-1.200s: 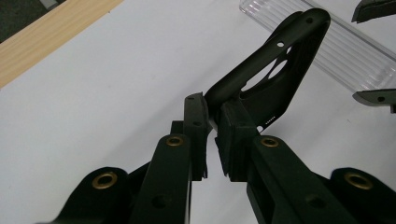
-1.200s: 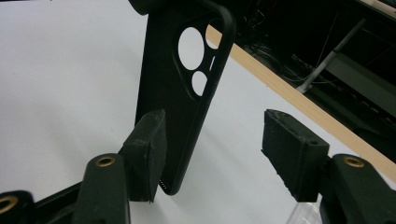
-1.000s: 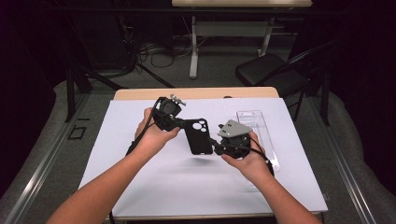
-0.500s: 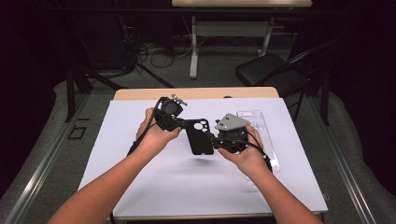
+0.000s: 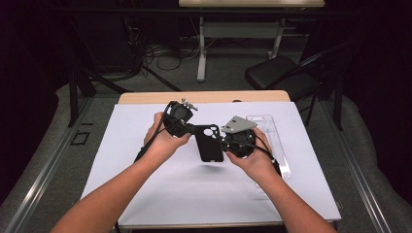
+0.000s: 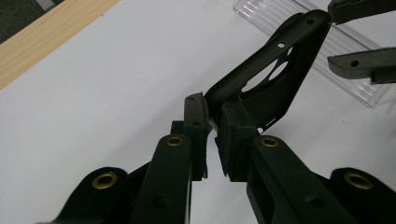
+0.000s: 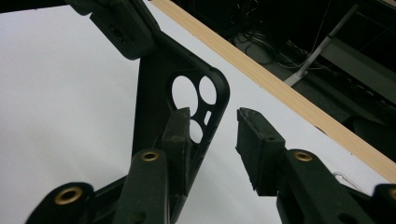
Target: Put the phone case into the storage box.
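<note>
So over on the left side, the left gripper (image 5: 187,127) is seen clamped down on one edge of a black plastic phone case with round camera cutouts (image 5: 209,142), and in the left gripper view the case edge (image 6: 275,79) is pinched right between the two pads, sticking out past the fingertips (image 6: 195,116) and angled up away from them. The case is held up off the white sheet covering the table (image 5: 145,184), not resting on it, and its shadow can be made out on the sheet just below. Moving right, the case's other edge is flanked by the right gripper (image 5: 227,143), whose jaws have just been closing in. In the right gripper view the corner with the cutouts (image 7: 187,93) is sat between the two pads; the left-hand pad (image 7: 180,133) looks to be right up against the case, while a clear gap is left between the case and the other pad, so it isn't properly gripped yet on that side. Further right, beyond the right gripper's fingers, a clear plastic packaging tray (image 5: 274,141) is laid flat on the sheet, well apart from the case. The wooden table edge (image 5: 204,97) is visible past both grippers.
</note>
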Motion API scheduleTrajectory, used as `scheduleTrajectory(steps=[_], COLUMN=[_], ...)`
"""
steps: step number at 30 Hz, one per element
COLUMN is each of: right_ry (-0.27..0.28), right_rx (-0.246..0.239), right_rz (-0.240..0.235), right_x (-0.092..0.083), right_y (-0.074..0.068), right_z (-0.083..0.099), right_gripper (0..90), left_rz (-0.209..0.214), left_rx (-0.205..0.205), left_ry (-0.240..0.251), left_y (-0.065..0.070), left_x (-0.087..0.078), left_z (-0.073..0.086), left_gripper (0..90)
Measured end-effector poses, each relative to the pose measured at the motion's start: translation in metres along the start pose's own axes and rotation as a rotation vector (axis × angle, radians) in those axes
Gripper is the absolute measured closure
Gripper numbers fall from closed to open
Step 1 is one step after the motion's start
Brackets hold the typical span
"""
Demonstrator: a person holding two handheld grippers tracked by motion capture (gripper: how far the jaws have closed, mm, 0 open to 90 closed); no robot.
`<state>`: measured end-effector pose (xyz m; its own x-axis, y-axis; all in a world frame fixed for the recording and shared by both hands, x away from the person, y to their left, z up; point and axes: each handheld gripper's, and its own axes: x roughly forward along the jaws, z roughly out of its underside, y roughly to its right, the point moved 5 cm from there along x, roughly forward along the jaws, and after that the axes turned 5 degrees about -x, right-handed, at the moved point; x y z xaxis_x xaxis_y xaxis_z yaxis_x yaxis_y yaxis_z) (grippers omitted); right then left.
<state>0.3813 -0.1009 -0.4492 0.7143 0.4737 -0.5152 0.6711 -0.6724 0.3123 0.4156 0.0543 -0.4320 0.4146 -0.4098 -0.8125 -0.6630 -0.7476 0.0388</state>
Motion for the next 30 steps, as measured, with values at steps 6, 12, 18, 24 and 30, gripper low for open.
scheduleTrajectory(steps=[6,12,18,24,30], right_ry=[-0.012,-0.022,-0.024,-0.04,-0.048], right_rx=[0.009,0.008,0.001,-0.039,-0.038], right_rz=[0.015,0.017,0.019,0.062,0.08], right_x=[0.0009,0.0038,0.0049,0.0049,0.0063], right_y=[0.0033,0.0034,0.0032,0.0002,-0.0007], right_z=[-0.0036,-0.0045,-0.0053,-0.0081,-0.0084], right_gripper=[68.4,71.3,76.2,77.3,78.7], left_rz=[0.004,0.012,0.014,0.02,0.02], left_rx=[0.004,0.015,0.015,0.004,0.002], left_ry=[0.001,0.0,0.001,0.006,0.007], left_y=[0.0027,0.0062,0.0071,0.0087,0.0095], left_x=[0.0,-0.0007,-0.0012,-0.0013,-0.0012], left_z=[-0.0007,0.0002,0.0004,-0.0006,-0.0008], left_gripper=[83.0,82.9,82.9,82.9,82.9])
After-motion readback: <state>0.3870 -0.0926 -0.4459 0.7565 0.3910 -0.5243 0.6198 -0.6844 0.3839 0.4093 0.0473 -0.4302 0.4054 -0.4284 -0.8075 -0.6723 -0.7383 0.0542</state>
